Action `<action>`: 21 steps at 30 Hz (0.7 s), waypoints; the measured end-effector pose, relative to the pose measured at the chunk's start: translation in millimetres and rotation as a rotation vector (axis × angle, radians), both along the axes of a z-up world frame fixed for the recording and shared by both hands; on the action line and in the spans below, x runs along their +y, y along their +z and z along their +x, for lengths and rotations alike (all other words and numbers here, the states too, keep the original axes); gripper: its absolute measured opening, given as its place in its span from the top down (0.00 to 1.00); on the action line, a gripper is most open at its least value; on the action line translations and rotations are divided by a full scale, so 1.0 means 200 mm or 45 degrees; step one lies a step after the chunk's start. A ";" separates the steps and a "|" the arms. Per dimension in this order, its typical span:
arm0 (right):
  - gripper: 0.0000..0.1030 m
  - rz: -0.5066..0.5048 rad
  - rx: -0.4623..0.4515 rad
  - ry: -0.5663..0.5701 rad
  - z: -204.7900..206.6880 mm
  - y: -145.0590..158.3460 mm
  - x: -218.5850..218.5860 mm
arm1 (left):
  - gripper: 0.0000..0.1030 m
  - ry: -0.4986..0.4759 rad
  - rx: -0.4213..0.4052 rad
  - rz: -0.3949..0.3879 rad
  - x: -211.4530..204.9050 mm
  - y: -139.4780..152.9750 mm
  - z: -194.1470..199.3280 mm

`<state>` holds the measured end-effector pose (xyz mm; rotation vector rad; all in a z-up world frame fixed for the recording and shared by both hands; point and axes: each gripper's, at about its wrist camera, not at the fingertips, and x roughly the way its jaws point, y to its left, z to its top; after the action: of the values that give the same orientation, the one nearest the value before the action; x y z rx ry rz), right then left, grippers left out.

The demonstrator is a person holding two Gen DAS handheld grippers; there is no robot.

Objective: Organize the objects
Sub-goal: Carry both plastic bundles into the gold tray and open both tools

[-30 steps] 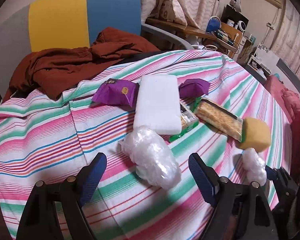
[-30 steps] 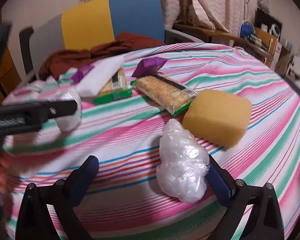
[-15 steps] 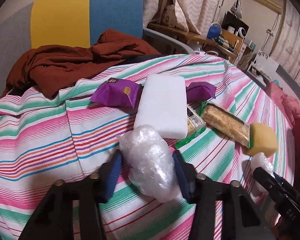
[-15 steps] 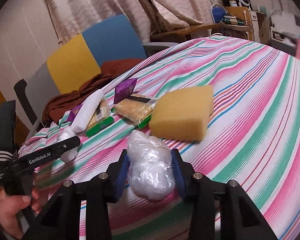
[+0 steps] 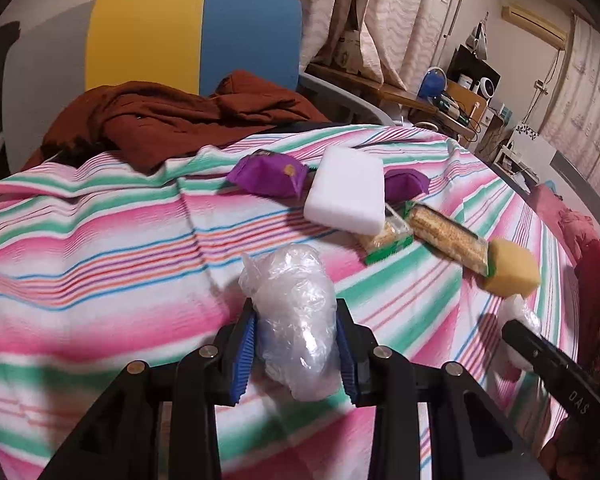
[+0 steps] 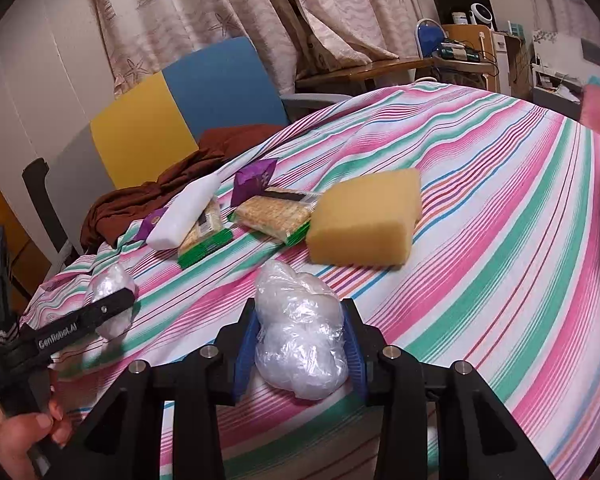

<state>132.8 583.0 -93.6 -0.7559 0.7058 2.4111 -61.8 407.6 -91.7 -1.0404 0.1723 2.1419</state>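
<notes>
Left wrist view: left gripper is clamped on a crumpled clear plastic bag; both blue pads press its sides. Bag's top sticks out fwd of the fingers, and whether its underside touches the striped tablecloth can't be told. Beyond it, approx centre of the cloth: white foam block lying partly over a green-edged cracker pack, w/ a purple snack packet just left of the block and a second purple packet just right. A longer cracker pack runs out to a yellow sponge, touching it. Brown garment heaped at the far edge, against a yellow/blue chair back.

Right wrist view: right gripper is likewise closed onto a second plastic bag, pads squeezing both flanks. Yellow sponge sits just beyond this bag, apart from it. Cracker pack and green-edged pack lie left of the sponge, foam block on top of the latter. Left gripper seen at far left w/ its bag, well apart from the right one; person's hand on its handle.
</notes>
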 end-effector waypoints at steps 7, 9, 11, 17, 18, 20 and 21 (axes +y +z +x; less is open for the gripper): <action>0.61 -0.024 0.038 0.057 -0.03 0.05 -0.18 | 0.65 -0.018 0.015 0.000 -0.16 0.04 0.12; 0.61 -0.013 0.049 0.103 -0.05 0.08 -0.26 | 0.66 -0.009 0.006 0.022 -0.24 0.07 0.15; 0.61 0.010 0.059 0.145 -0.07 0.12 -0.33 | 0.66 -0.004 0.003 0.065 -0.32 0.12 0.18; 0.61 0.059 0.095 0.319 -0.17 0.23 -0.59 | 0.66 0.055 0.023 0.173 -0.63 0.29 0.25; 0.61 0.060 0.103 0.351 -0.20 0.25 -0.64 | 0.66 0.073 0.031 0.193 -0.69 0.32 0.26; 0.61 0.060 0.120 0.427 -0.25 0.29 -0.75 | 0.66 0.111 0.050 0.221 -0.81 0.36 0.27; 0.61 0.061 0.132 0.476 -0.29 0.31 -0.82 | 0.66 0.141 0.068 0.235 -0.89 0.40 0.27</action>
<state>75.1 418.3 -30.8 -0.8070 0.5851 2.8110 -6.9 229.0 -12.2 -0.9050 -0.0590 2.2378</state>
